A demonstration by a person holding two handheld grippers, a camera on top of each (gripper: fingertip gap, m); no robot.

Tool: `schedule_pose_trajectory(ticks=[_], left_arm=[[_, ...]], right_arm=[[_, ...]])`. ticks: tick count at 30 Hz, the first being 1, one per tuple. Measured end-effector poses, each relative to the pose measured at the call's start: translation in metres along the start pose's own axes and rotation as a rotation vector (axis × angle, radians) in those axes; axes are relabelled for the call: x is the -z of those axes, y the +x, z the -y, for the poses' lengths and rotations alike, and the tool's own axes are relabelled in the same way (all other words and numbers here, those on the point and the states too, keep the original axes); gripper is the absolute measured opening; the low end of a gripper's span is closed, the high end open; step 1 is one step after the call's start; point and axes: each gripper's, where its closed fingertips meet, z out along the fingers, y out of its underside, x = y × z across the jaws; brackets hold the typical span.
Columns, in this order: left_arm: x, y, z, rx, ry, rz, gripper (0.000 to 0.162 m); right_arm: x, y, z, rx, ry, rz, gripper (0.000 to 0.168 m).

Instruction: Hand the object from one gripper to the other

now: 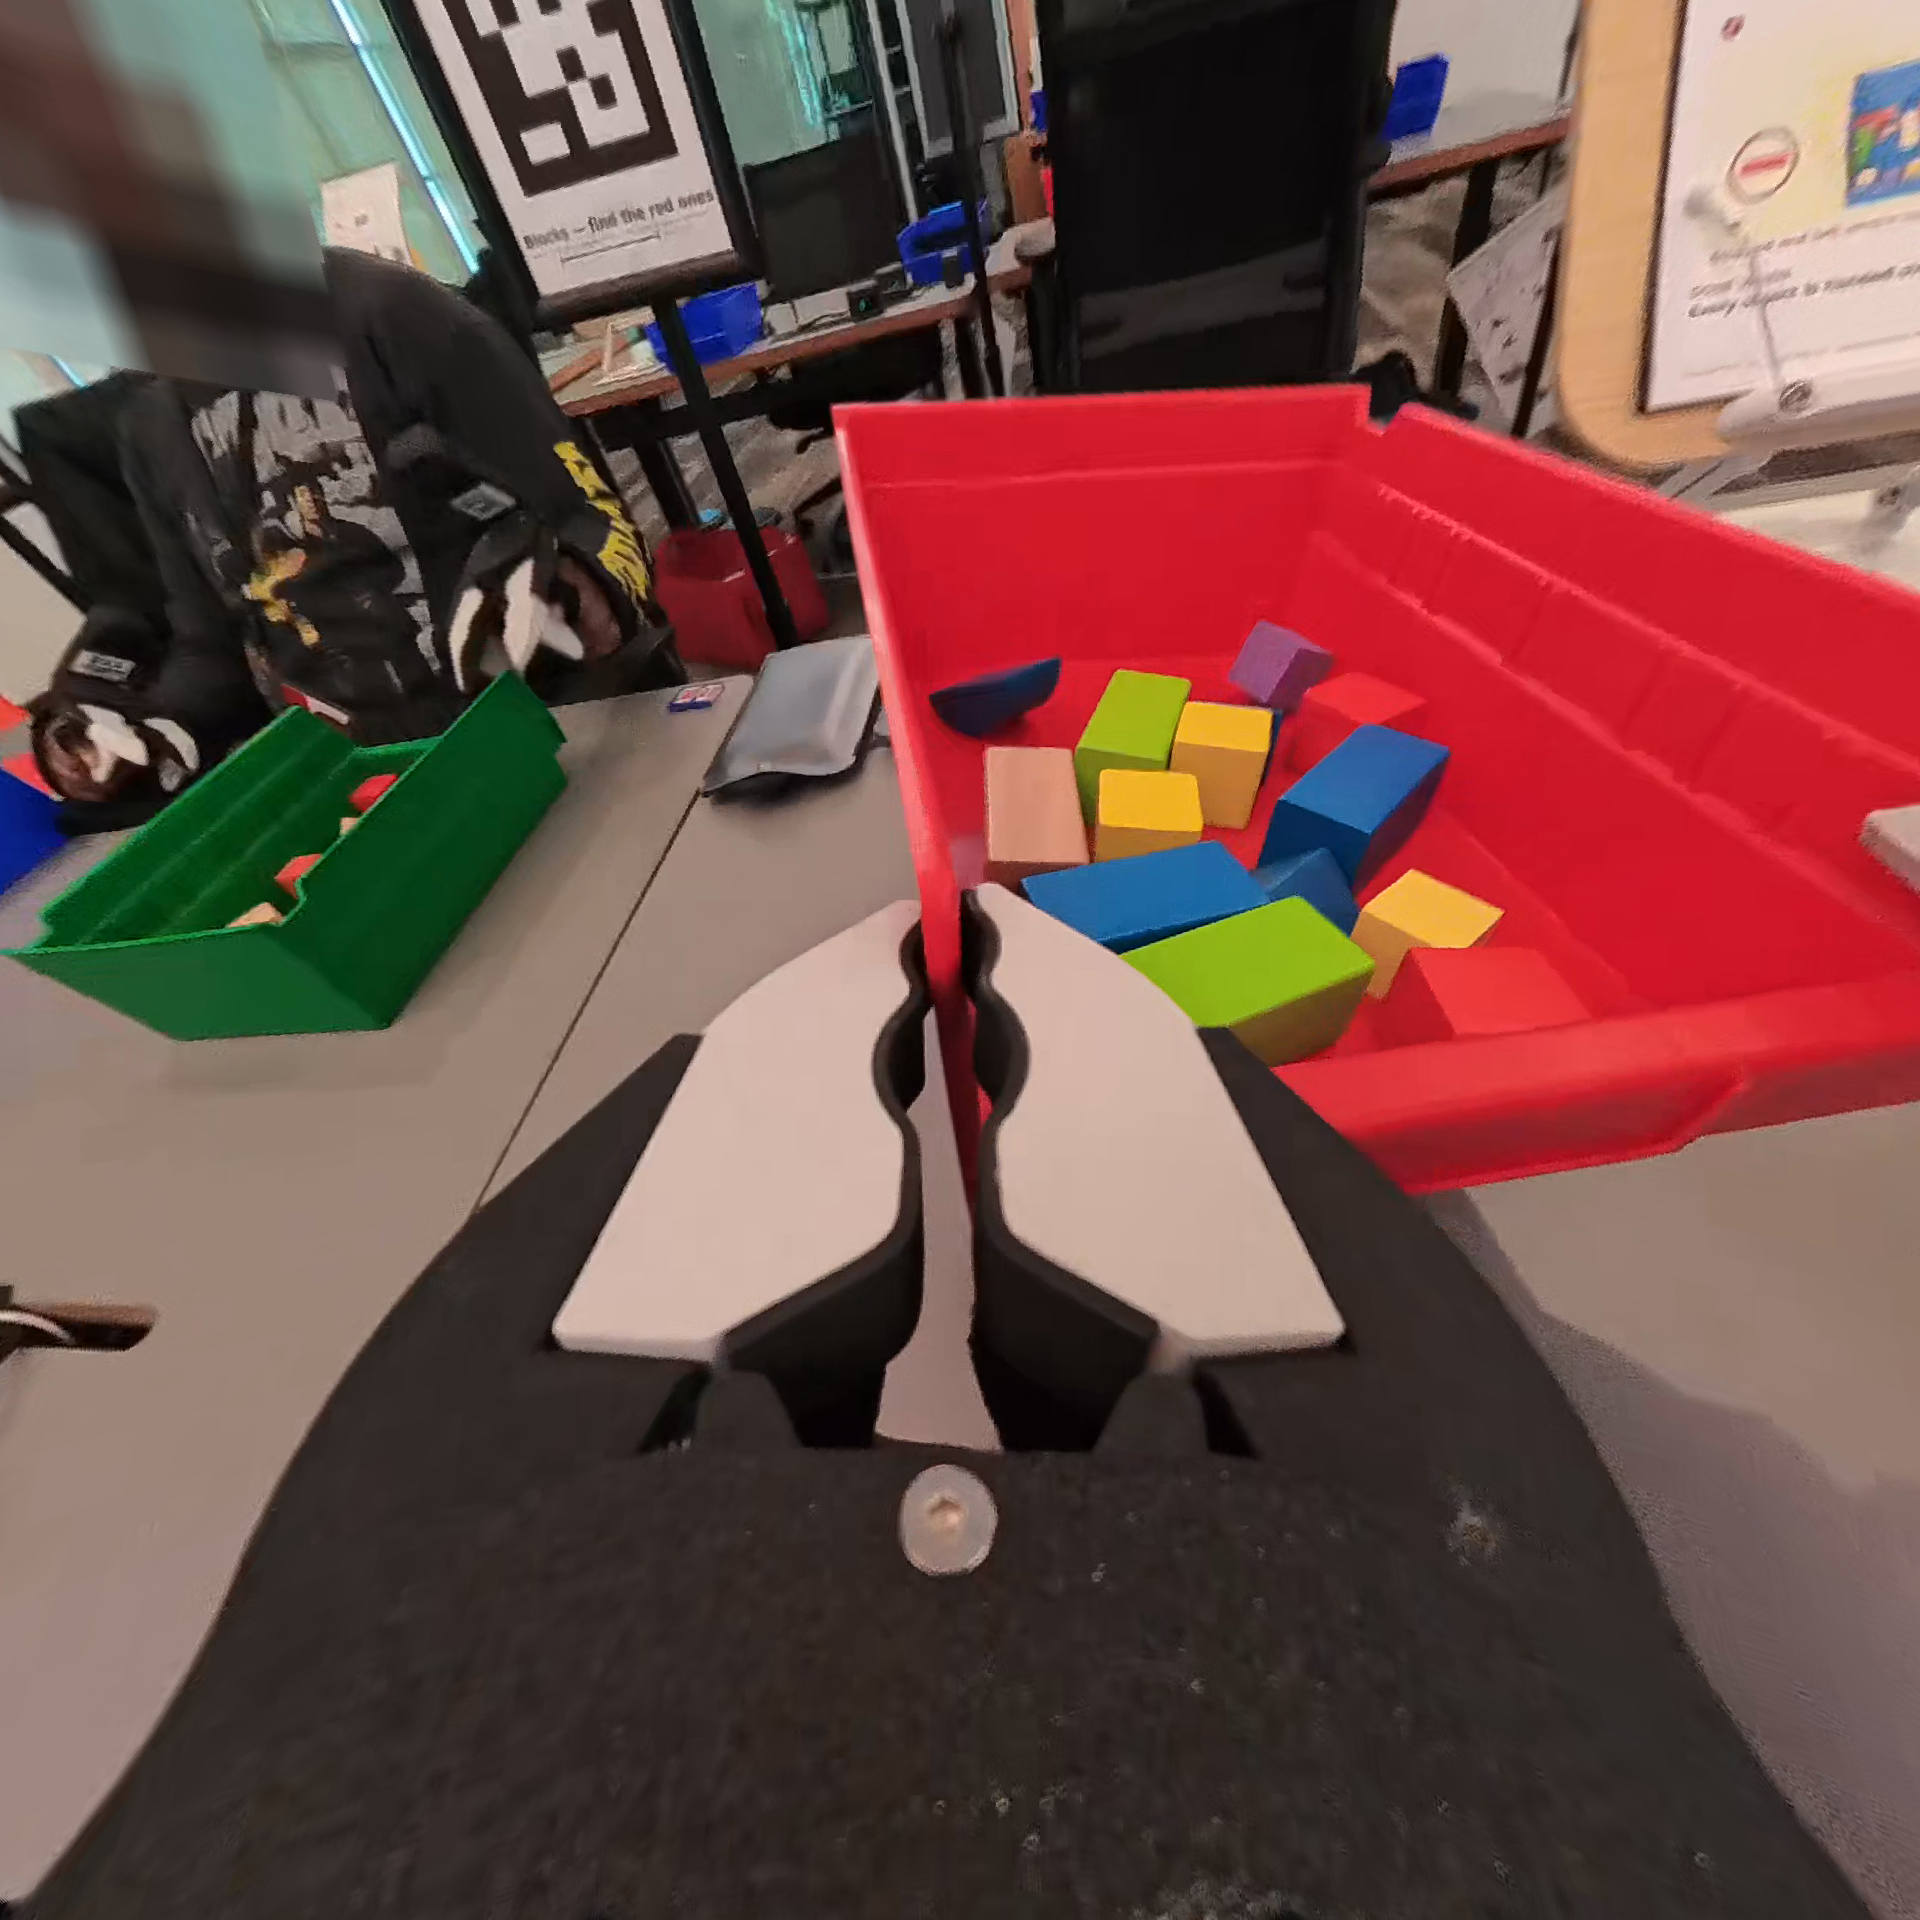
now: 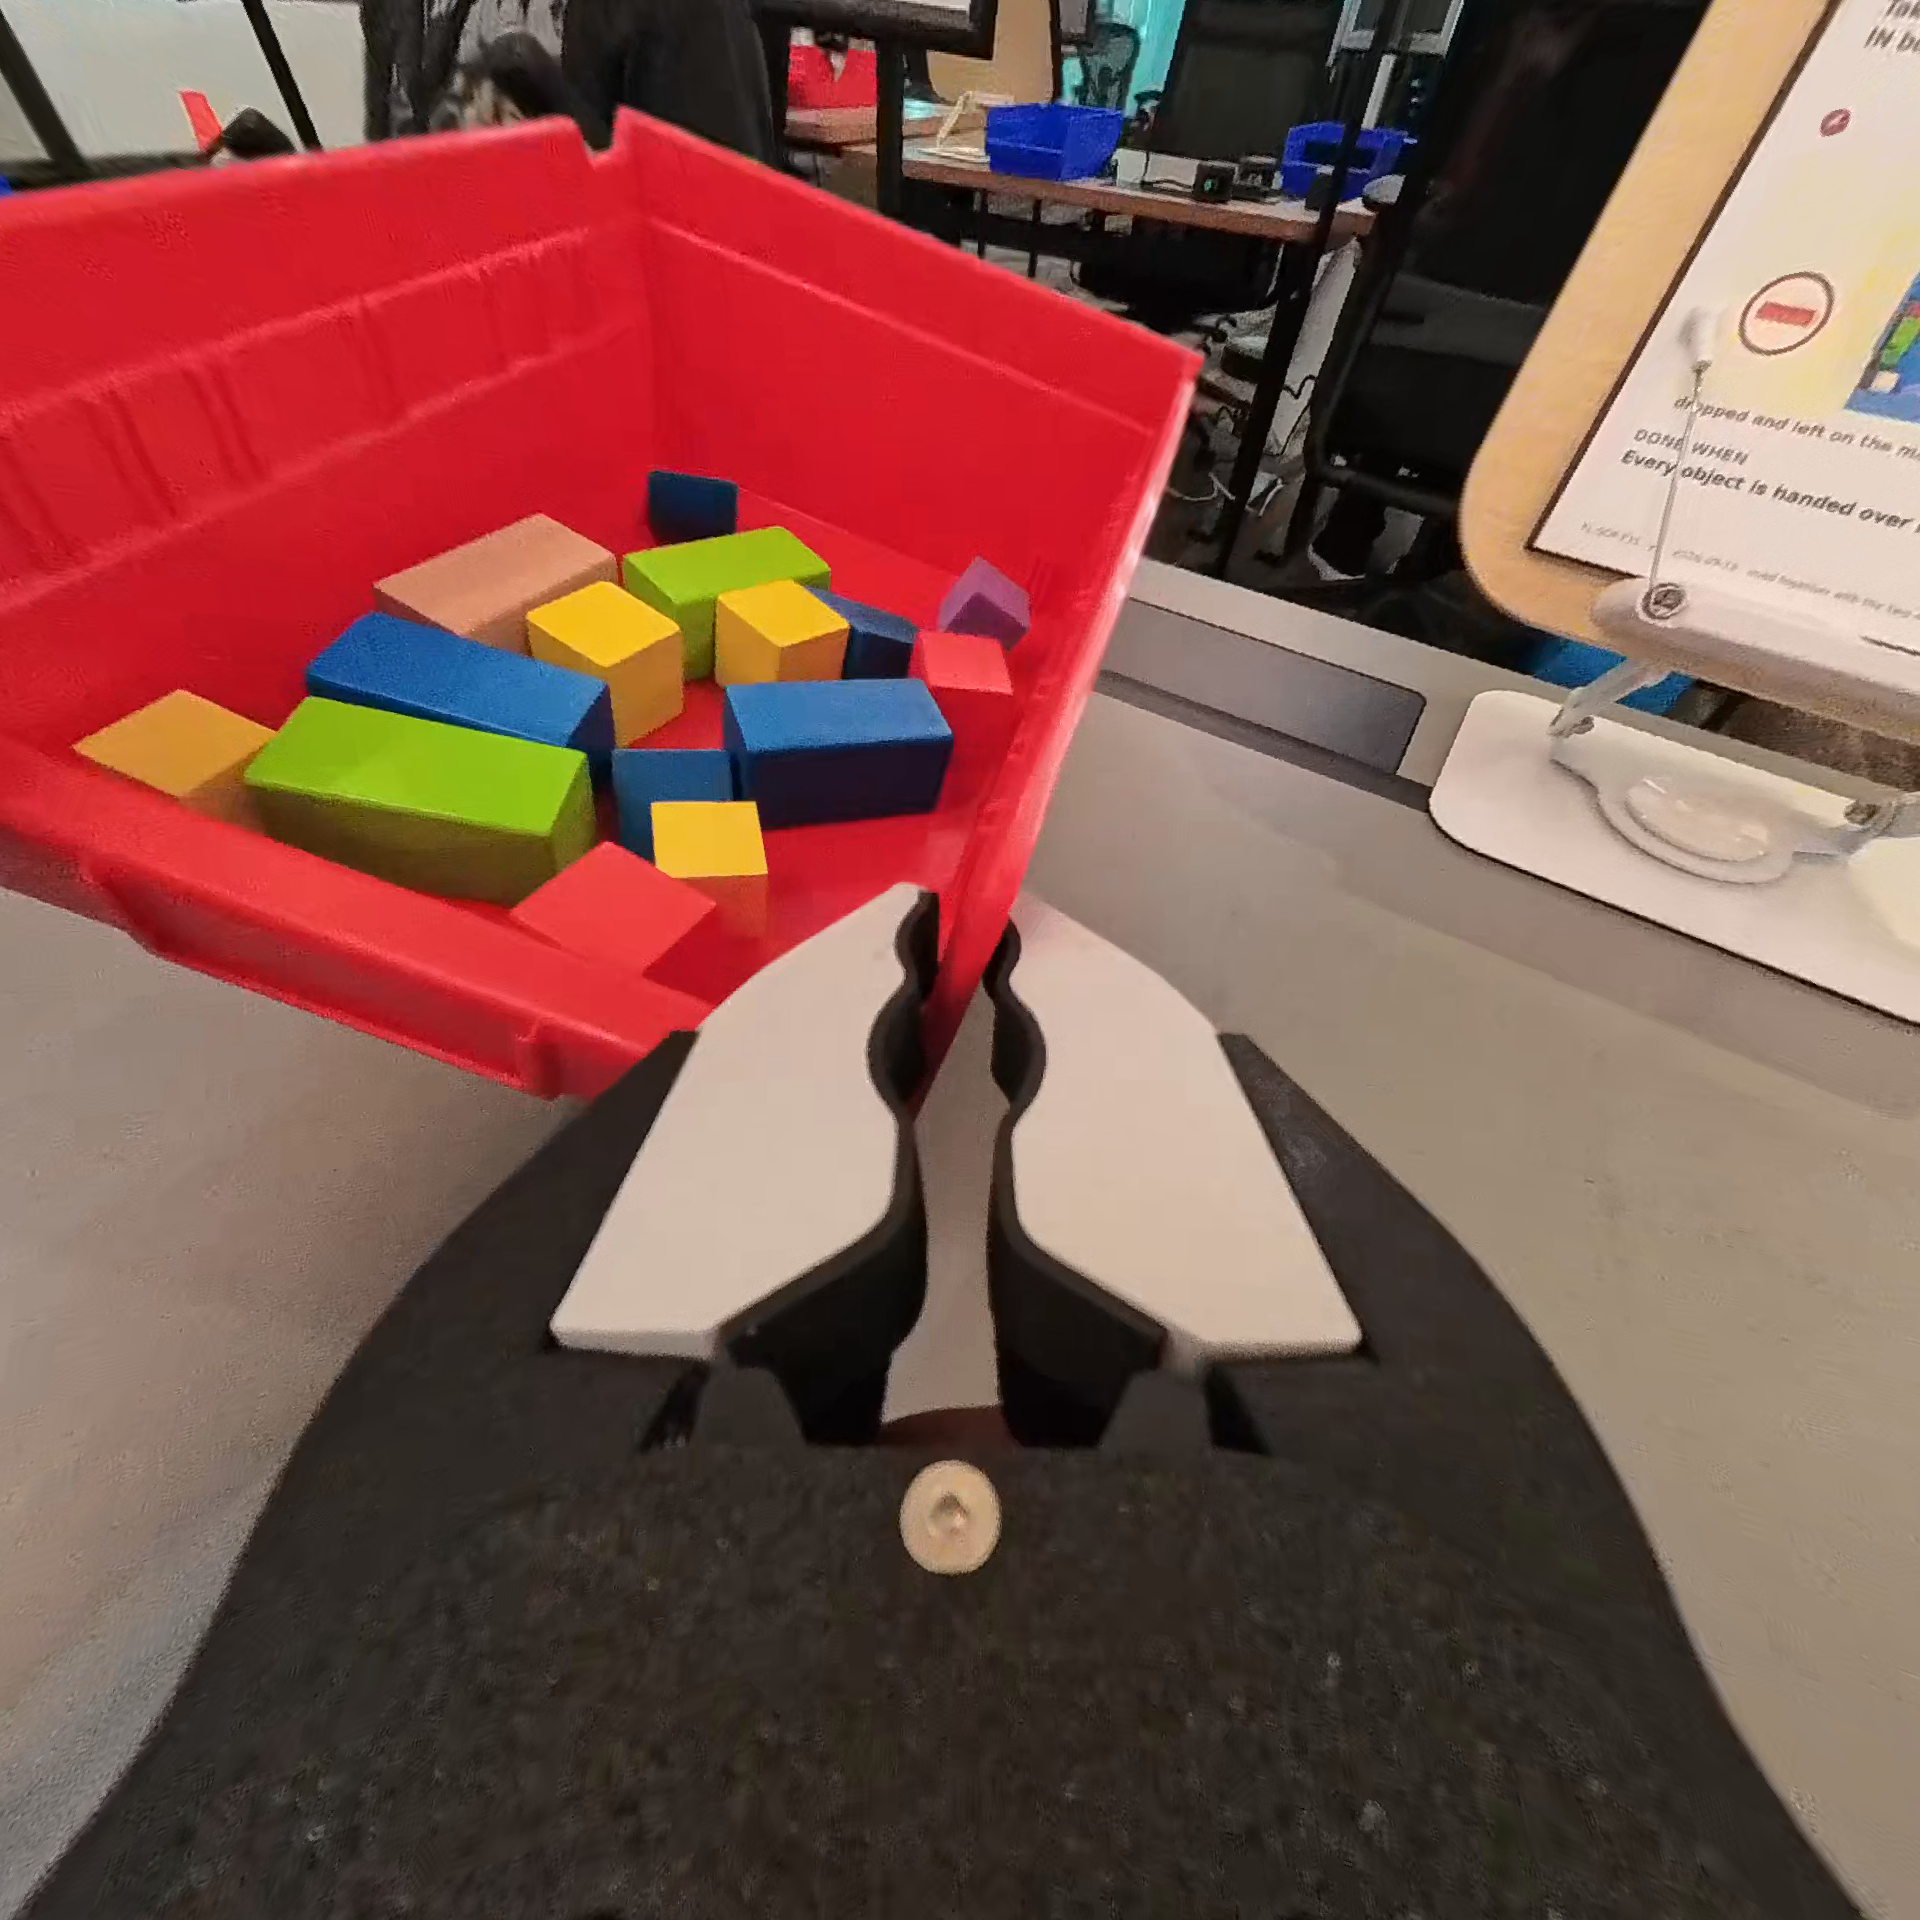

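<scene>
A red bin point(image 1: 1558, 1101) stands on the grey table and holds several coloured wooden blocks, among them a green block point(image 1: 1257, 977), a long blue block point(image 1: 1143, 894) and a red block point(image 1: 1486, 992). My left gripper point(image 1: 940, 914) is shut and empty, its tips just in front of the bin's near left corner. In the right wrist view the same bin point(image 2: 312, 935) shows with the green block point(image 2: 416, 790) and a red block point(image 2: 613, 904). My right gripper point(image 2: 966, 914) is shut and empty at the bin's near right corner.
A green bin point(image 1: 312, 914) with a few blocks sits at the left, with a person in a dark jacket point(image 1: 312, 571) behind it. A grey pouch point(image 1: 810, 717) lies beside the red bin. A sign on a white stand point(image 2: 1714, 810) stands at the right.
</scene>
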Motion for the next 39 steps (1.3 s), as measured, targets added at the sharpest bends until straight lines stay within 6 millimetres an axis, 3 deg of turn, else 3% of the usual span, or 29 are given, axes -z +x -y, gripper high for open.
schedule_pose_trajectory(ticks=[2, 6, 10, 14, 18, 22, 24, 26, 33, 39], left_arm=[[-0.008, -0.002, -0.012, 0.042, -0.075, -0.014, 0.003], [-0.021, -0.016, -0.047, 0.238, -0.128, -0.055, 0.002], [-0.023, 0.010, -0.043, 0.171, -0.099, -0.083, 0.003], [-0.026, -0.011, -0.056, 0.222, -0.137, -0.068, 0.003], [-0.027, 0.006, -0.047, 0.161, -0.103, -0.067, 0.003], [-0.026, -0.016, -0.057, 0.216, -0.093, -0.052, 0.002], [-0.027, -0.002, -0.052, 0.187, -0.056, -0.072, 0.002], [-0.027, 0.012, -0.050, 0.092, -0.053, -0.075, 0.003], [-0.040, 0.013, -0.077, -0.008, -0.038, -0.132, 0.004], [-0.041, 0.003, -0.101, 0.025, -0.122, -0.145, 0.004]], right_arm=[[0.001, -0.001, 0.007, -0.003, 0.007, -0.006, 0.007], [-0.008, -0.022, 0.015, 0.077, -0.037, -0.023, 0.007], [-0.004, 0.006, 0.012, 0.019, -0.024, -0.028, 0.006], [-0.014, -0.018, 0.007, 0.059, -0.053, -0.031, 0.006], [-0.014, 0.002, -0.002, 0.002, -0.048, -0.028, 0.006], [-0.016, -0.023, 0.000, 0.098, -0.033, -0.015, 0.007], [-0.013, -0.007, -0.001, 0.073, -0.015, -0.033, 0.006], [-0.014, 0.007, -0.007, 0.009, -0.010, -0.036, 0.006], [-0.019, 0.000, -0.042, 0.037, -0.035, -0.048, 0.008], [-0.012, -0.023, -0.069, 0.021, -0.139, 0.035, 0.012]])
